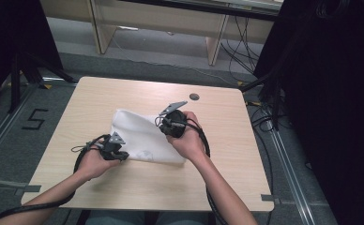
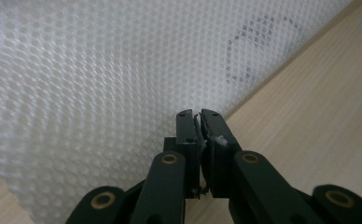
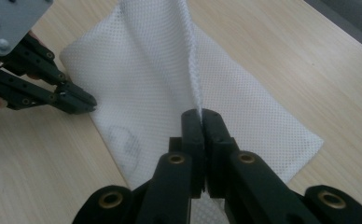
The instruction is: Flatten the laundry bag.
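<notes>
A white mesh cloth (image 1: 140, 136) lies flat on the wooden table (image 1: 217, 159), with a faint grey round print (image 2: 258, 46) near its front edge. My left gripper (image 1: 124, 157) sits at the cloth's near left edge; in the left gripper view its jaws (image 2: 198, 114) are together with a sliver of the mesh (image 2: 100, 70) pinched between the tips. My right gripper (image 1: 161, 123) is over the cloth's middle. Its jaws (image 3: 201, 113) are shut on a fold of the cloth (image 3: 244, 93) that rises in a ridge from them. The left gripper (image 3: 91, 100) touches the cloth's edge at the left there.
A dark round grommet (image 1: 194, 96) sits in the table near its far edge. Cables trail from both grippers off the near edge. Light wooden desks (image 1: 170, 23) stand beyond the table; dark curtains and cables (image 1: 321, 93) line the right side.
</notes>
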`<state>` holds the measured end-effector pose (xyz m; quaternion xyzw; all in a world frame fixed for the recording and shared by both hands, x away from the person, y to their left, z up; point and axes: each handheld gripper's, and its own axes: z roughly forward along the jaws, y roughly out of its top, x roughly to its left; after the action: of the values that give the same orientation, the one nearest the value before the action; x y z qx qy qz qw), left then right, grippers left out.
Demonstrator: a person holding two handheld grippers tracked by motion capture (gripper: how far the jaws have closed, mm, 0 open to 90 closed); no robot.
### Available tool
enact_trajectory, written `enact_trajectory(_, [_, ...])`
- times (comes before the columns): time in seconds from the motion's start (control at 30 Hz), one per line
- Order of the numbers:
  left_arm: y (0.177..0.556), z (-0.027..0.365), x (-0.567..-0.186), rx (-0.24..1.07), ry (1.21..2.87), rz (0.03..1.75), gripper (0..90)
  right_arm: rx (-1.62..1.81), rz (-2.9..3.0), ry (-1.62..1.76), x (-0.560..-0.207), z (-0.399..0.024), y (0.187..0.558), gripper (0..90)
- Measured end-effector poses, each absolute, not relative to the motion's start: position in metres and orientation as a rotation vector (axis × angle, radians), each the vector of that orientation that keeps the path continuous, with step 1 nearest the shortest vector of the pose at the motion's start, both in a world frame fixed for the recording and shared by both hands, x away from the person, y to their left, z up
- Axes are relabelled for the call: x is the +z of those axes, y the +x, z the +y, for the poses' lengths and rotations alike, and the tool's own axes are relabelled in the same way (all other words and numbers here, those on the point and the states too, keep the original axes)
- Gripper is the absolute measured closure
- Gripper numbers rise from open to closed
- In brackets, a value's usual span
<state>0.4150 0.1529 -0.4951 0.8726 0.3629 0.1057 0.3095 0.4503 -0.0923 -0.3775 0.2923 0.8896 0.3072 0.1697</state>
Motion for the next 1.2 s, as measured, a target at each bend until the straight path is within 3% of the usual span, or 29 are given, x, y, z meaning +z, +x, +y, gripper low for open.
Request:
enact_trajectory(0.5, [0.428, 0.155, -0.503, 0.331, 2.273, 1.019, 85.6, 0.886, 2.550, 0.816, -0.380, -0.091, 0.441, 89.7])
enact_trajectory(1.2, [0.424, 0.166, -0.496, 0.296, 2.237, 1.027, 84.1, 0.945, 2.558, 0.739, -0.385, -0.086, 0.428, 89.7])
